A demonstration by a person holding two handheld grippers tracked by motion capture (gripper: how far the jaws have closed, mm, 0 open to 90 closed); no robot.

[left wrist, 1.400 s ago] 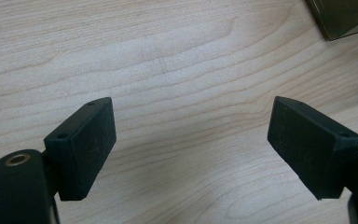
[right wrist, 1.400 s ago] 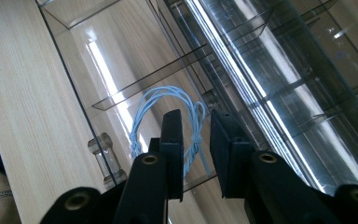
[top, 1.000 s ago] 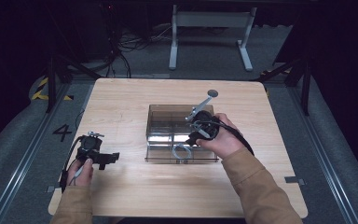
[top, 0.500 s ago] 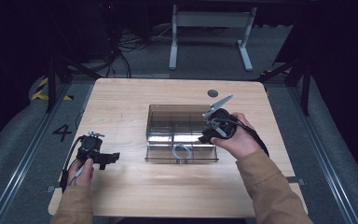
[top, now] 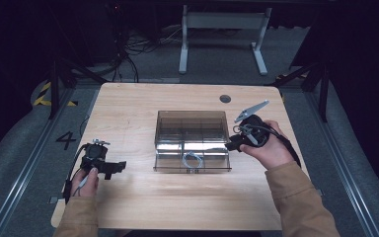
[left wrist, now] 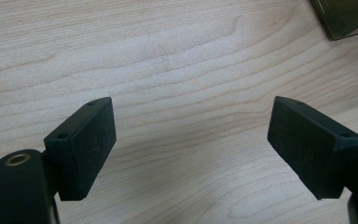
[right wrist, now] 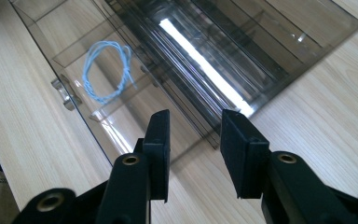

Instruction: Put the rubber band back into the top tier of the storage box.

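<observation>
Both claws hover open: right claw (top: 231,143) beside the clear box (top: 192,129), left claw (top: 120,167) apart.

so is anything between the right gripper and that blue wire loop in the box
Yes: the right gripper is outside the clear box, so the box's side wall stands between it and the wire loop. From above, the loop's compartment looks open.

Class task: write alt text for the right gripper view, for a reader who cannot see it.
The right tool hangs open and empty over a pale wooden table, beside a smoky transparent plastic box. A small loop of light blue wire lies in one compartment of the box's pulled-out drawer.
</observation>
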